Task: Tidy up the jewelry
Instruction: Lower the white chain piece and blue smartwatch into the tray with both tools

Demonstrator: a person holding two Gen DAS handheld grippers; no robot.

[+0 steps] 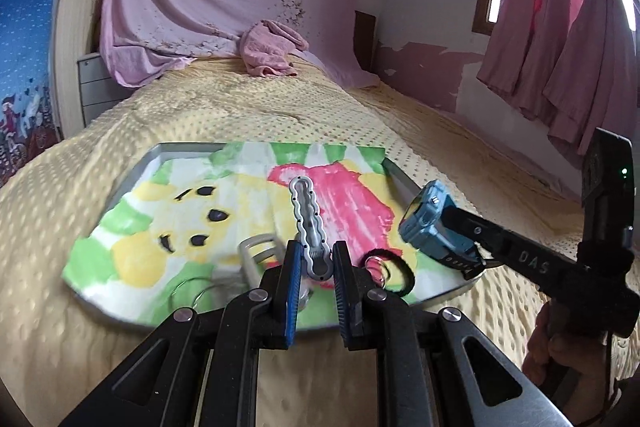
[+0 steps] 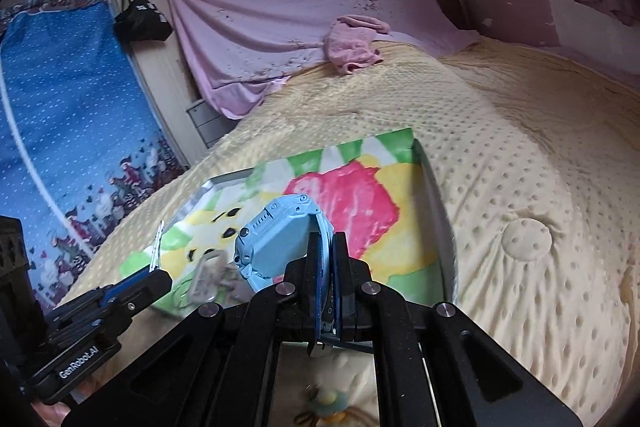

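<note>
A metal tray point(image 1: 404, 183) lined with a cartoon-print cloth point(image 1: 168, 203) lies on the bed. My left gripper point(image 1: 316, 259) is shut on a grey wavy hair clip point(image 1: 308, 223) and holds it above the cloth. My right gripper point(image 2: 326, 259) is shut on the strap of a light blue watch point(image 2: 276, 243); it shows in the left wrist view point(image 1: 430, 223) over the tray's right edge. A grey bangle point(image 1: 256, 253), a black hair tie point(image 1: 394, 269) and a small metal ring point(image 1: 376, 267) lie on the cloth near the front.
The tray point(image 2: 434, 195) sits on a yellow dotted bedspread point(image 1: 248, 107). A crumpled pink towel point(image 1: 272, 47) lies at the head of the bed. Pink curtains point(image 1: 560, 39) hang at right. A small colourful object point(image 2: 328, 403) lies on the bedspread below my right gripper.
</note>
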